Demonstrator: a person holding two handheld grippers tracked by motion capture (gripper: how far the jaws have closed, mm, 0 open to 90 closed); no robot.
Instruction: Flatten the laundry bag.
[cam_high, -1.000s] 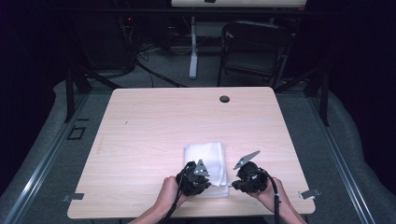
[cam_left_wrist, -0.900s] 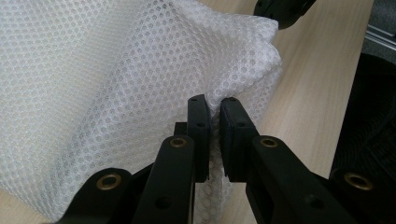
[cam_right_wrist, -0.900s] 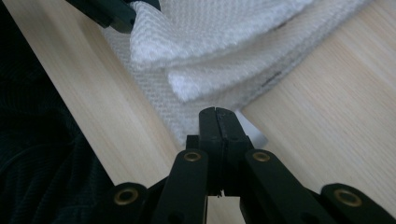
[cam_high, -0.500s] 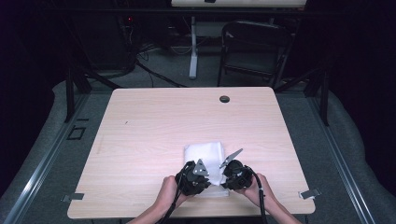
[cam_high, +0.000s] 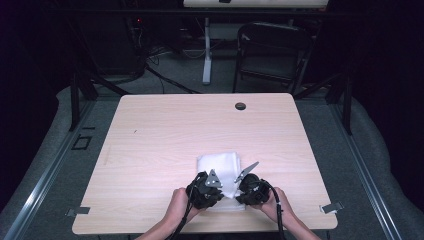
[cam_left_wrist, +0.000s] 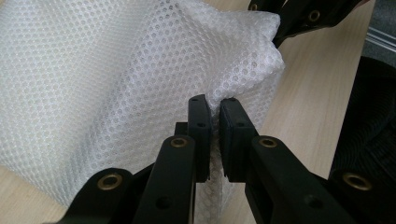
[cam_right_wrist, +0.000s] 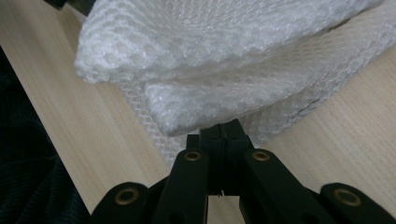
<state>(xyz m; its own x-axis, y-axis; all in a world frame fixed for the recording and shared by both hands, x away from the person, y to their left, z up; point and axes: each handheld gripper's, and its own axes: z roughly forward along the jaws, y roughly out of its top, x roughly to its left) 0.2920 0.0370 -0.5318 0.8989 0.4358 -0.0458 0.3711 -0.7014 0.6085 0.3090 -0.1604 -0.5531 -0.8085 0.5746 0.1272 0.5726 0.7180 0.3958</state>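
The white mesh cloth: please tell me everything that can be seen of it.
The white mesh cloth is a soft net fabric with small round holes, folded into several layers. It lies on the wooden table near the front edge. The left gripper is shut on its near edge, lifting a fold. The right gripper is shut on a thin layer at another corner.

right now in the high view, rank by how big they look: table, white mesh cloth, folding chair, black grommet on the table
1. table, by far the largest.
2. folding chair; it stands farther from the camera, so it probably looks smaller than it is.
3. white mesh cloth, partly hidden by the grippers.
4. black grommet, smallest.
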